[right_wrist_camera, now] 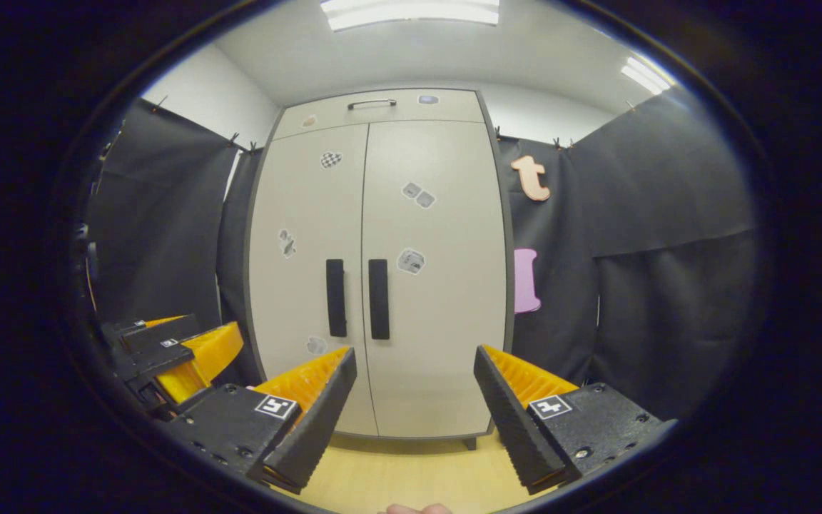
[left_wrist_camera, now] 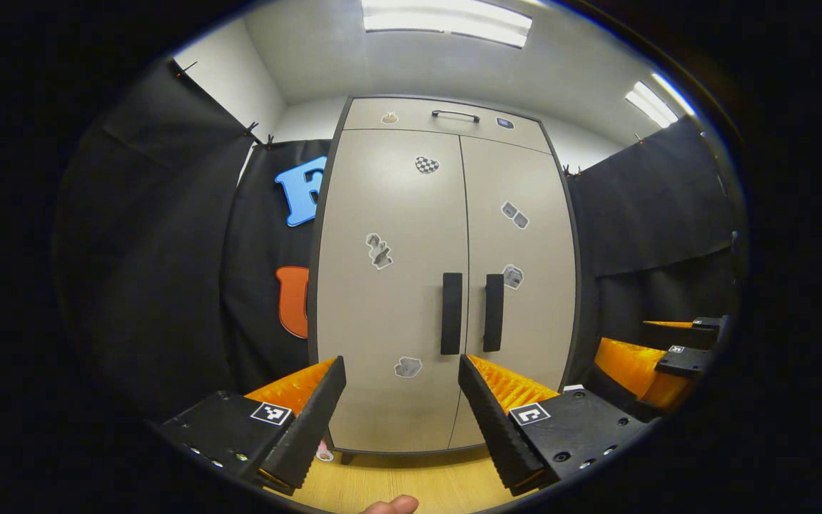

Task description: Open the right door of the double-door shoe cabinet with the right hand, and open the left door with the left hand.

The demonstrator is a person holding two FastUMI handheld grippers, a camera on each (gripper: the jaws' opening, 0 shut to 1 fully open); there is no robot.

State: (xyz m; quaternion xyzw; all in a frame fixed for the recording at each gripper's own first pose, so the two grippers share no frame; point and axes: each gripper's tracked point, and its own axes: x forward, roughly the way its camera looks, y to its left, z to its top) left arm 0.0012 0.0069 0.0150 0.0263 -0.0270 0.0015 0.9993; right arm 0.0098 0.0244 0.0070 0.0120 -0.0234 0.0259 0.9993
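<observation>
A tall beige double-door shoe cabinet [left_wrist_camera: 411, 214] [right_wrist_camera: 382, 214] stands ahead, both doors closed. Two black vertical handles sit side by side at mid height: the left door's handle [left_wrist_camera: 451, 313] [right_wrist_camera: 336, 297] and the right door's handle [left_wrist_camera: 494, 311] [right_wrist_camera: 379, 298]. My left gripper [left_wrist_camera: 402, 371] is open, some way in front of the cabinet, roughly below the left handle. My right gripper [right_wrist_camera: 414, 364] is open too, held off the cabinet, below and right of the right handle. In the left gripper view the right gripper [left_wrist_camera: 668, 357] appears at the far right edge. The right gripper view has the left gripper [right_wrist_camera: 175, 350] low at its left.
A drawer with a slim handle [left_wrist_camera: 455, 114] tops the cabinet. Small stickers dot the doors. Black cloth walls close in on both sides. Light wooden floor [left_wrist_camera: 411, 478] lies in front of the cabinet. A fingertip [left_wrist_camera: 393, 505] peeks in at the bottom edge.
</observation>
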